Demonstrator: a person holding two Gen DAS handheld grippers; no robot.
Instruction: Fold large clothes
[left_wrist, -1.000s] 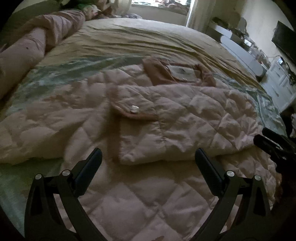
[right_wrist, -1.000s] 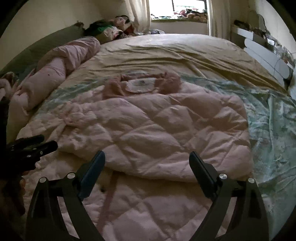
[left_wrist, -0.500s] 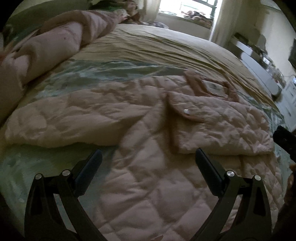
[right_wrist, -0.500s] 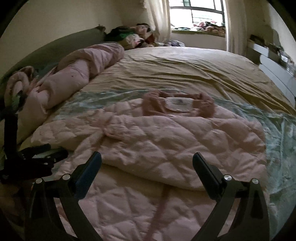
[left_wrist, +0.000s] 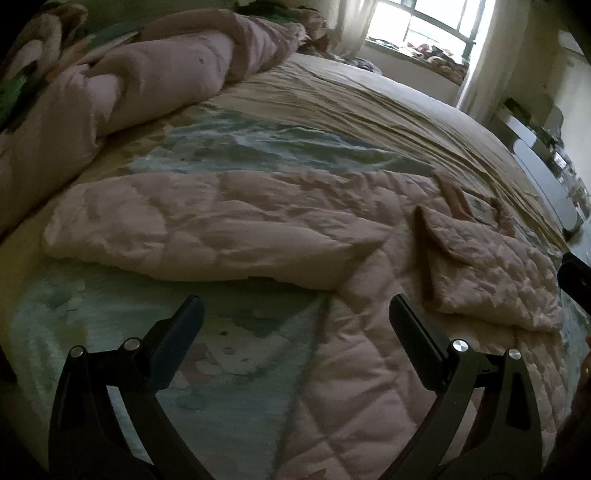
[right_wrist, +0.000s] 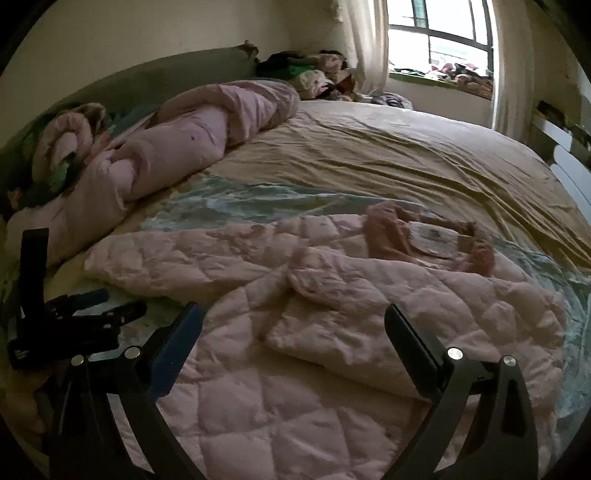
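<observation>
Overhead, both tools (left (left_wrist: 295, 325), right (right_wrist: 293, 332)) gape above pink jacket (right_wrist: 332, 332).

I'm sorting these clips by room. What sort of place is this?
Most likely a home bedroom: a large bed with a rumpled sheet, a rolled pink duvet along the headboard, and a curtained window. A quilted pink jacket lies spread on it.

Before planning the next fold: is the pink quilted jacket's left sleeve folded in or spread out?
Spread out: the pink quilted jacket's sleeve lies flat, extended sideways across the bed.
</observation>
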